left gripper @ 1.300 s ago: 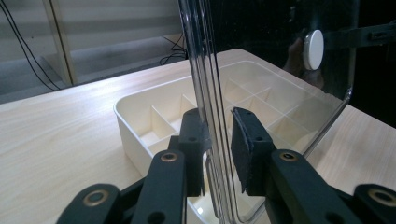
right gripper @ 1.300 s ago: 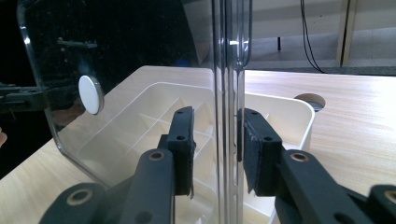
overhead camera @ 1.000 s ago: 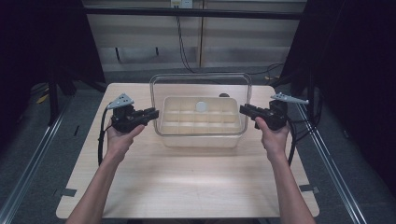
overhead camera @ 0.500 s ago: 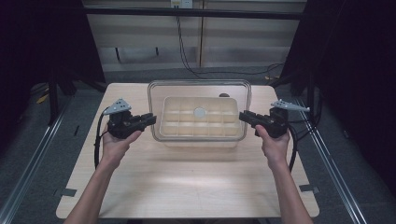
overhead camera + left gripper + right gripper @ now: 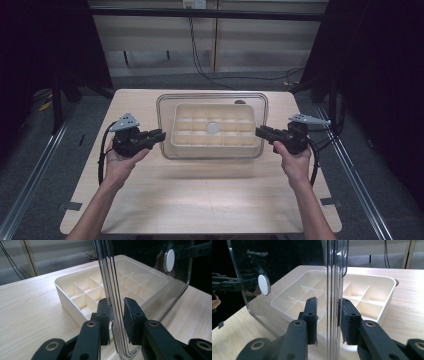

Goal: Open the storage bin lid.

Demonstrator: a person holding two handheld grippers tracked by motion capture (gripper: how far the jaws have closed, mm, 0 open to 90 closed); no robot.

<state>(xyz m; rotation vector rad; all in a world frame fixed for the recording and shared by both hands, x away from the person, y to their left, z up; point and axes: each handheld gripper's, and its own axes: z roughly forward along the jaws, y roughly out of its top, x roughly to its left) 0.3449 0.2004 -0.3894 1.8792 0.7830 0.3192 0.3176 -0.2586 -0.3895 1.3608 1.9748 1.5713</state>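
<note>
The main risk at this moment, as I judged it, was the clear lid (image 5: 212, 100) slipping or twisting, because each pair of tongs pinched only a narrow strip of smooth, glossy rim at one end, and the wide panel between them had nothing else bearing it. If 1 hand had led the other or dipped, the lid could have pivoted in the pads, caught a wall of the cream compartment tray (image 5: 214, 131) underneath, and shoved it across the worktop (image 5: 200, 195), or come down skewed rather than seated square. The left tongs (image 5: 159, 136) were closed nearly all the way on the lid's left edge; in the left gripper view the stacked clear rim (image 5: 112, 290) ran upright between the 2 black pads (image 5: 131, 315), which sat tight against it. The right tongs (image 5: 261, 131) were likewise almost fully closed on the opposite edge, the rim (image 5: 334, 290) standing between their pads (image 5: 311, 315). The lid thus spanned from one pair of tongs to the other, held above the tray, which lay directly between and just below them near the worktop's far middle. A small white round knob (image 5: 213, 128) sat at the lid's centre, about midway between the 2 grips.
</note>
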